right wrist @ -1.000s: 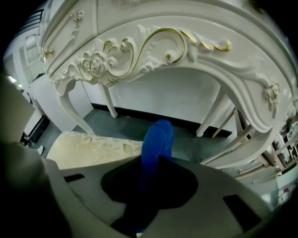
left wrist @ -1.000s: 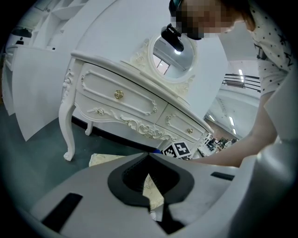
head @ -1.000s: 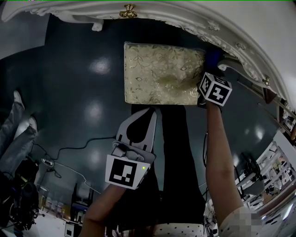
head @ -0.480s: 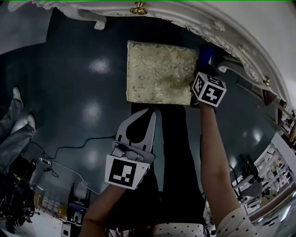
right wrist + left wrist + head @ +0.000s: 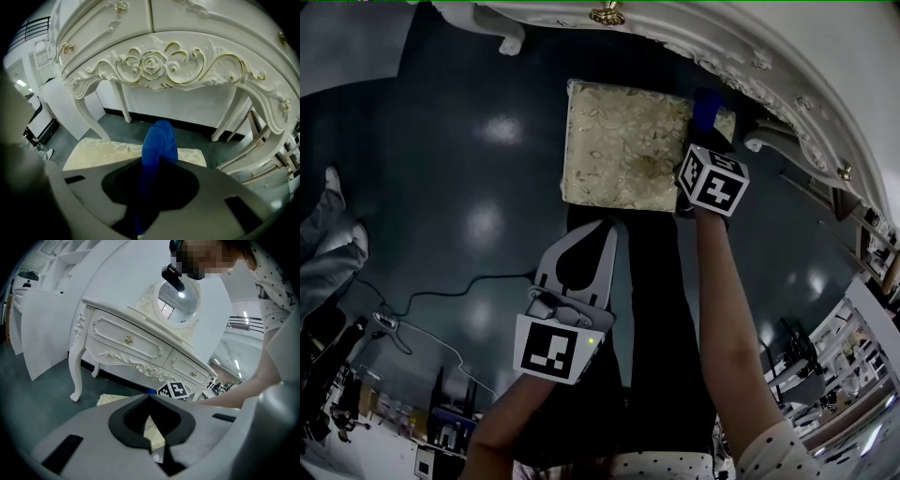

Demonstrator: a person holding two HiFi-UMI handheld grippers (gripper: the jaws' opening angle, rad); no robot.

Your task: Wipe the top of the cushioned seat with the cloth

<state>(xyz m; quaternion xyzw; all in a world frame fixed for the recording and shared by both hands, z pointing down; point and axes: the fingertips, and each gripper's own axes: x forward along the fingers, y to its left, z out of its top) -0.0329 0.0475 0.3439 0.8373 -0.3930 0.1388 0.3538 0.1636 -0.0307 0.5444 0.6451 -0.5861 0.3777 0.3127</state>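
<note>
Your right gripper (image 5: 154, 161) is clamped on the crumpled blue cloth (image 5: 159, 140) at the far right corner of the gold floral-patterned cushioned seat (image 5: 623, 145). The seat stands beside the white carved dressing table (image 5: 154, 65). Your left gripper (image 5: 607, 225) is closed on nothing, well apart from the seat.

The floor (image 5: 441, 187) is dark and glossy with pale blobs of light reflecting off it, and a thin black cable (image 5: 412, 296) snakes across. There's a fancy white dressing table (image 5: 136, 350) with curvy legs, gold knobs and an oval mirror (image 5: 180, 303), set against a plain white wall (image 5: 108, 273)
</note>
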